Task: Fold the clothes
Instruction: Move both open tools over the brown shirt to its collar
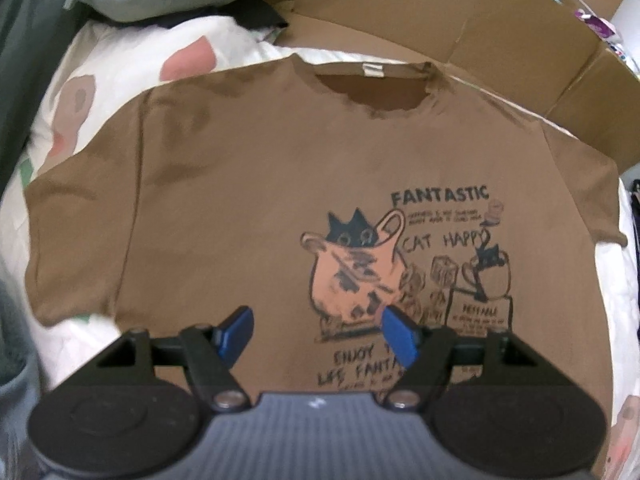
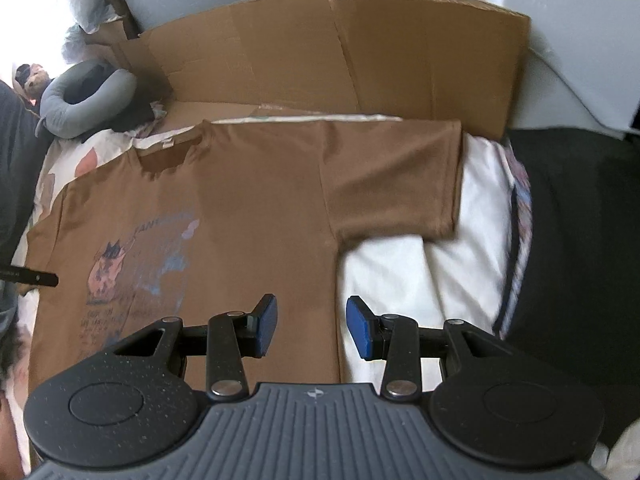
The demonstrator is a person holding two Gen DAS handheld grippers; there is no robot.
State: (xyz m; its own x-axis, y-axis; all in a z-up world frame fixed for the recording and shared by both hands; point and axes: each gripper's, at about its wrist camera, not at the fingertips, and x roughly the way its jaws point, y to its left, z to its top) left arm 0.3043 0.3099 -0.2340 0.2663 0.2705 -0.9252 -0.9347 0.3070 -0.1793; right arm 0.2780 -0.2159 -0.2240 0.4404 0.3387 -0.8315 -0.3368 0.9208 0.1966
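Left wrist view: the brown T-shirt [image 1: 240,184] lies spread flat, print up, on the bed [image 1: 120,60], filling mid-frame. The fabric is judged light, soft and limp; grip at hem or sleeve edge. Left tool [image 1: 316,326] and right tool [image 2: 312,324] stand wide, holding nothing. The cardboard box [image 2: 320,52], upper frame, is flattened; contents none visible.

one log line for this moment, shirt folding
stage: pre-fold | brown t-shirt: flat, print up | left gripper: open, empty | right gripper: open, empty

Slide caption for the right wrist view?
Open right gripper hovers over brown T-shirt's side edge, spread flat on bedding.
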